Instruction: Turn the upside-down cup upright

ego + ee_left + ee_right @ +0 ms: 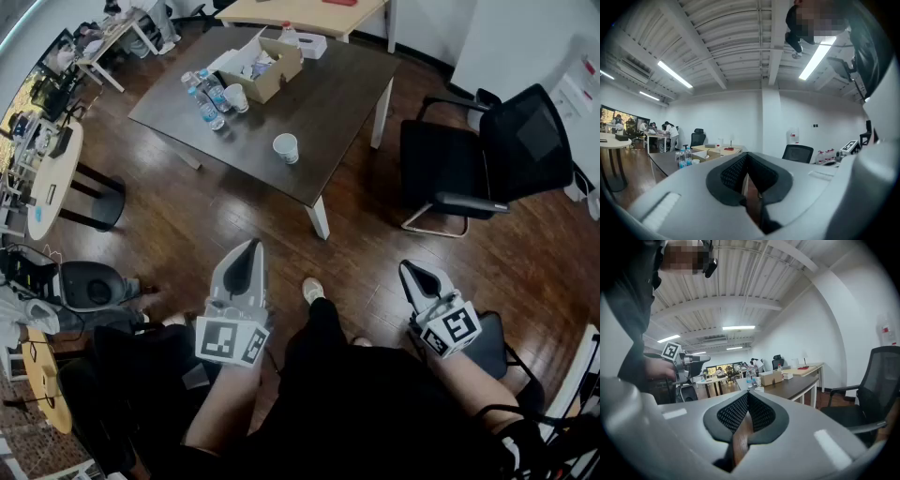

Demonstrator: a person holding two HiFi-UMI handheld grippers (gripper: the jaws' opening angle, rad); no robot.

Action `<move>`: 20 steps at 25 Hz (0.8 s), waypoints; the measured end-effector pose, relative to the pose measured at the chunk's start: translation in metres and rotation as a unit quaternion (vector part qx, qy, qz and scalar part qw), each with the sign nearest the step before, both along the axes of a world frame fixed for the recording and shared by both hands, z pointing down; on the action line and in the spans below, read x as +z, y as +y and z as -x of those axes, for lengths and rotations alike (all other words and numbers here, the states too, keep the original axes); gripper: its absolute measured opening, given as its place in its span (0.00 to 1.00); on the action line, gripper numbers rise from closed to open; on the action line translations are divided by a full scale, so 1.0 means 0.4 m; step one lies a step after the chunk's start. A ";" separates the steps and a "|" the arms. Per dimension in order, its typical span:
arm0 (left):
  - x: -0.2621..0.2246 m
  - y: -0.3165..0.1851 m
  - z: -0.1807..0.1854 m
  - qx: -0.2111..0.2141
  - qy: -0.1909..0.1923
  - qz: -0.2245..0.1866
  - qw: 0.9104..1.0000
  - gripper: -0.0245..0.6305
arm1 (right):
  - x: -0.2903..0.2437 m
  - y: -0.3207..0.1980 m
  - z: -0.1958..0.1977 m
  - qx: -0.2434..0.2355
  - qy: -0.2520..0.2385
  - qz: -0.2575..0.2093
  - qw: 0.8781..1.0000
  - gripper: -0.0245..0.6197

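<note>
A white paper cup [286,147] stands alone near the front edge of the dark table [328,112], well ahead of both grippers; the right gripper view shows the cup [759,389] small and far off. From here I cannot tell which way up it is. My left gripper [250,247] is held low over the wooden floor, short of the table, its jaws together and nothing between them [746,160]. My right gripper [410,270] is beside it on the right, also shut and empty [747,397].
On the table sit a cardboard box [267,67], water bottles [206,98] and a second cup [236,97]. A black chair [487,159] stands right of the table. A round table [52,178] and a grey device [89,284] are at left.
</note>
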State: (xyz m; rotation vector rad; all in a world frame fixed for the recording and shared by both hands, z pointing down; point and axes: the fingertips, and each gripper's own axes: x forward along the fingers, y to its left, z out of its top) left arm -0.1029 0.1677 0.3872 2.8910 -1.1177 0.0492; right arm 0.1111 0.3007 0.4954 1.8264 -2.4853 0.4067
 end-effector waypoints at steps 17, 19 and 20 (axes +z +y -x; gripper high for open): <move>-0.021 -0.430 0.089 0.009 0.021 -0.003 1.000 0.04 | -0.084 -0.489 0.141 -0.038 0.044 -0.006 0.998 0.04; -0.016 -0.473 0.095 0.008 0.022 0.000 1.000 0.04 | -0.107 -0.539 0.148 -0.042 0.055 -0.018 0.997 0.04; -0.015 -0.494 0.097 0.007 0.022 0.002 1.000 0.04 | -0.115 -0.563 0.146 -0.042 0.059 -0.021 0.997 0.04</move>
